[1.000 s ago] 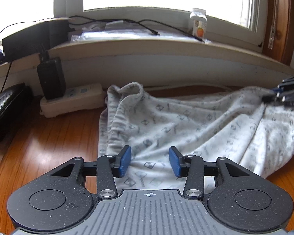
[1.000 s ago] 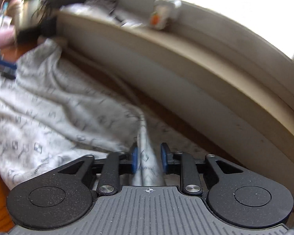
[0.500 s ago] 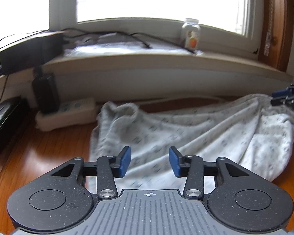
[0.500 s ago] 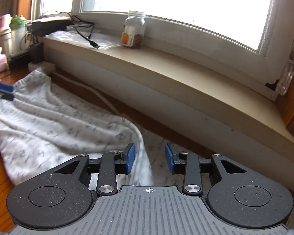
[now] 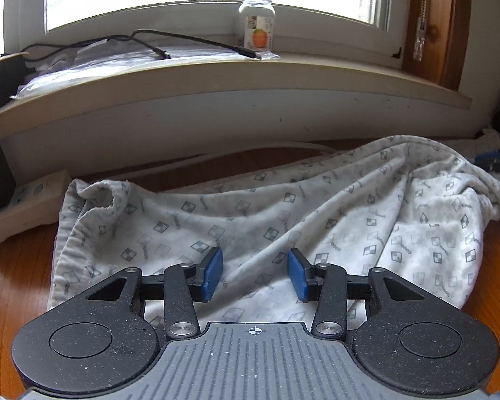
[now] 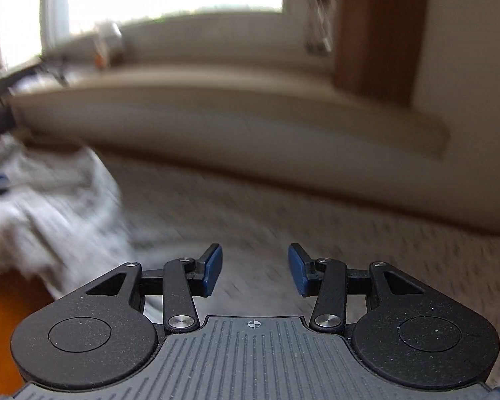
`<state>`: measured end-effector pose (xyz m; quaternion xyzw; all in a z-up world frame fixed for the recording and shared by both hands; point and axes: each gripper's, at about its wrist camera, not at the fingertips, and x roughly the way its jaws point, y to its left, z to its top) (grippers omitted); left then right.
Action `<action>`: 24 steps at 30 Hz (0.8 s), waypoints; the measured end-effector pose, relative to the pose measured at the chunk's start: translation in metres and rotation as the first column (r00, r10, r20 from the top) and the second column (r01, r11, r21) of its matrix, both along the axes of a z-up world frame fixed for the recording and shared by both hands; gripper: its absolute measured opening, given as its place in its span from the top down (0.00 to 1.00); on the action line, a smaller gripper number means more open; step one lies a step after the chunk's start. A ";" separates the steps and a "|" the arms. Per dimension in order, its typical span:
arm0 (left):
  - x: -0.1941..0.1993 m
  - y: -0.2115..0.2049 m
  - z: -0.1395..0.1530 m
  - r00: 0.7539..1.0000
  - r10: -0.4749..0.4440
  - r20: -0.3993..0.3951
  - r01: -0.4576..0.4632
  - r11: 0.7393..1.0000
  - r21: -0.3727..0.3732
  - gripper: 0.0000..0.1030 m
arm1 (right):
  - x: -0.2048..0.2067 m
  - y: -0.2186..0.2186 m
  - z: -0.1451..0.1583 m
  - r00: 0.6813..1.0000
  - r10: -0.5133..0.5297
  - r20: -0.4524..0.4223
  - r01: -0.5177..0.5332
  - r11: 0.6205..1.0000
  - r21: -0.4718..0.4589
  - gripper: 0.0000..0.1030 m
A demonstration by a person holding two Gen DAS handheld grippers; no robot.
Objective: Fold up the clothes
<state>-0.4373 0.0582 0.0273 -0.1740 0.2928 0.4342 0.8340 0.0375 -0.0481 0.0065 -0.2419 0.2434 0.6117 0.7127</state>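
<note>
Left gripper (image 5: 255, 273) and right gripper (image 6: 255, 269), both showing the same build: two blue rectangular pads (image 5: 212, 274) sitting on black speckled linkage arms, each arm pivoting on a silver screw (image 5: 179, 328). Rounded black housings are carrying a recessed disc (image 5: 80, 339) on each side. Between them a grey ribbed plate (image 6: 254, 360) is bearing a small white crosshair mark (image 6: 253, 324) at its front edge.
</note>
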 end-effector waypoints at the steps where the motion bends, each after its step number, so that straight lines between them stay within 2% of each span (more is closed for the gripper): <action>1: -0.001 -0.001 0.000 1.000 -0.001 -0.004 0.001 1.000 0.004 0.54 | 0.003 0.000 -0.005 1.000 -0.009 0.011 0.009 1.000 -0.021 0.57; 5: -0.006 -0.008 -0.001 1.000 -0.004 -0.020 0.004 1.000 0.018 0.54 | 0.013 -0.009 -0.009 0.999 -0.001 -0.045 0.000 1.000 -0.022 0.56; 12: -0.018 -0.025 0.000 1.000 -0.005 -0.001 0.005 1.000 0.017 0.55 | 0.012 -0.034 -0.012 0.997 0.055 -0.048 -0.056 0.998 -0.007 0.56; 19: -0.033 -0.057 0.002 1.000 -0.002 -0.006 0.002 1.000 0.023 0.54 | -0.001 -0.063 -0.015 0.998 0.056 -0.032 -0.054 0.997 0.048 0.56; 24: -0.036 -0.053 0.008 1.000 0.012 -0.017 -0.012 1.000 0.002 0.54 | -0.003 -0.064 -0.017 0.998 0.049 -0.030 -0.047 0.996 0.076 0.56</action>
